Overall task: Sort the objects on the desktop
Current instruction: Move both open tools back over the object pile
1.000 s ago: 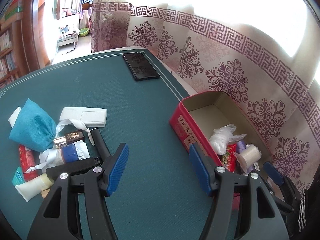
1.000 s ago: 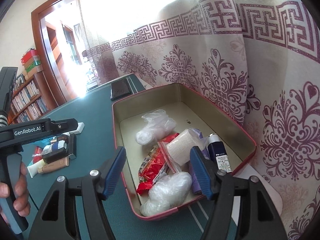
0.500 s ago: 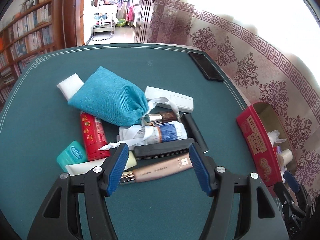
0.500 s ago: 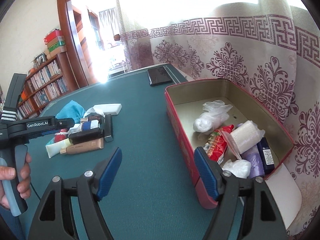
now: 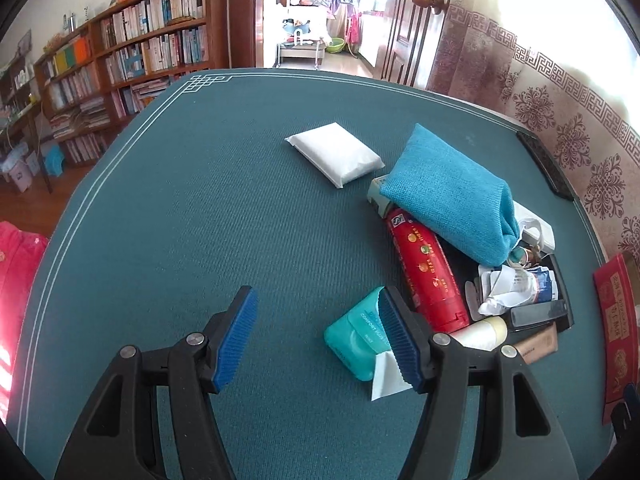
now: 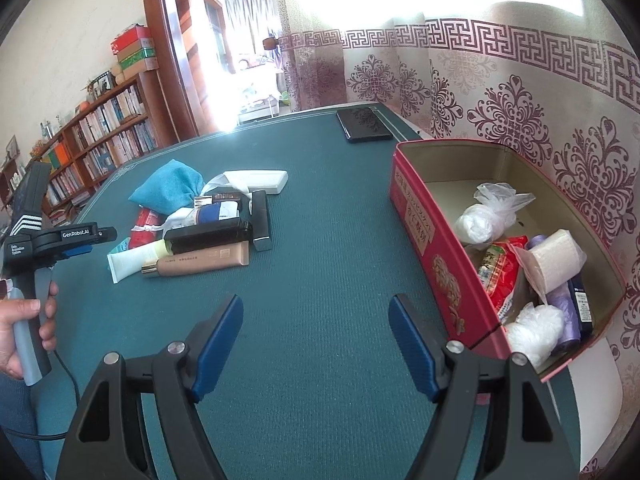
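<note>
A pile of small items lies on the teal table [image 5: 180, 220]: a blue cloth pouch [image 5: 452, 196], a red tube [image 5: 428, 268], a teal floss box [image 5: 356, 336], a white packet [image 5: 334, 154], a beige tube [image 6: 200, 262] and a black case [image 6: 208, 234]. My left gripper [image 5: 318, 338] is open and empty, its right finger just over the floss box; it also shows in the right wrist view [image 6: 86, 236]. My right gripper [image 6: 316, 344] is open and empty over bare table, left of the red tin box [image 6: 424, 232], which holds several wrapped items.
A black phone [image 6: 364, 124] lies at the table's far edge. A white remote [image 6: 264, 180] lies behind the pile. A patterned curtain [image 6: 520, 92] hangs close behind the tin. Bookshelves [image 5: 132, 48] and a doorway stand beyond the table.
My left gripper has swung left from the tin to the left end of the pile, over the floss box. My right gripper has pulled back from above the tin to the table beside it.
</note>
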